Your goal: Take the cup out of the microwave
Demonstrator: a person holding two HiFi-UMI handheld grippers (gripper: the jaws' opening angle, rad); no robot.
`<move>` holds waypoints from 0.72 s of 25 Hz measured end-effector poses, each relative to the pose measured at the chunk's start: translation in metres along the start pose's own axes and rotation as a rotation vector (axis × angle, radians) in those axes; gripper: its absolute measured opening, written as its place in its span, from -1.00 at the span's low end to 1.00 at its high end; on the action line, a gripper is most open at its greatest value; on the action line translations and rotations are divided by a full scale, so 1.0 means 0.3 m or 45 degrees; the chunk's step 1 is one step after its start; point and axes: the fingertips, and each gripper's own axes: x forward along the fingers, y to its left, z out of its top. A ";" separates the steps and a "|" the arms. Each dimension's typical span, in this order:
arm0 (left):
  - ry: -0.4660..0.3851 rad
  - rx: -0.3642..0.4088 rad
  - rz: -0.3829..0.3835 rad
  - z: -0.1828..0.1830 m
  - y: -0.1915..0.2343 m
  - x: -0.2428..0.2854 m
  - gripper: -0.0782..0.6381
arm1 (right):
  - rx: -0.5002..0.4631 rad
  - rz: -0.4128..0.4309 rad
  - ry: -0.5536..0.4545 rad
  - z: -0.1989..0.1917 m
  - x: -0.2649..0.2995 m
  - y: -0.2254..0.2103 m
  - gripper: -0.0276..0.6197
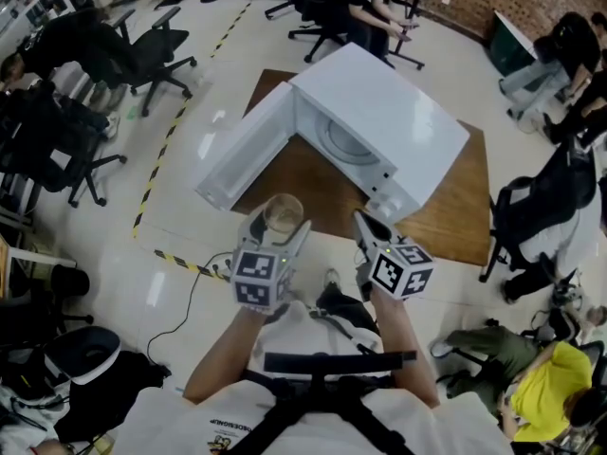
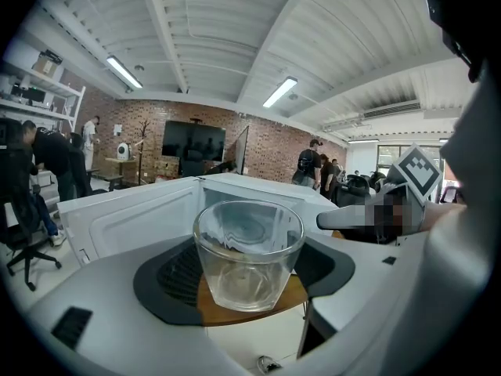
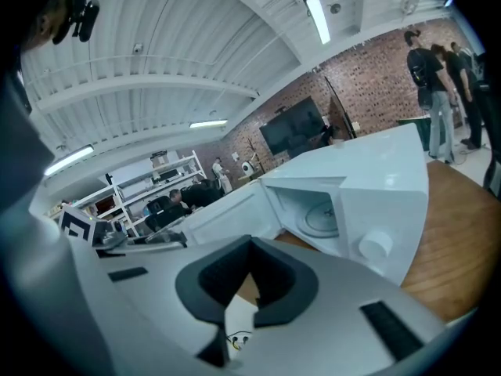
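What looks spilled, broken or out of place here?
Nothing stands out. The glass cup sits upright and unbroken in the left gripper, outside the microwave, whose door stands open. No spill shows.

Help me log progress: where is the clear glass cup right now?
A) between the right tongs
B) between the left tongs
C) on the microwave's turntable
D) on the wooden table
B: the left gripper view shows the clear glass cup clamped between the left tongs, outside the open white microwave.
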 end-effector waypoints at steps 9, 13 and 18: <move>-0.009 -0.018 0.006 0.007 -0.004 0.032 0.18 | -0.018 0.032 -0.014 0.022 0.005 -0.005 -0.91; -0.007 -0.015 0.009 0.008 -0.010 0.046 0.18 | -0.031 0.038 -0.002 0.023 0.006 -0.010 -0.91; 0.000 -0.022 0.007 0.012 -0.001 0.056 0.18 | -0.030 0.041 -0.001 0.035 0.020 -0.009 -0.91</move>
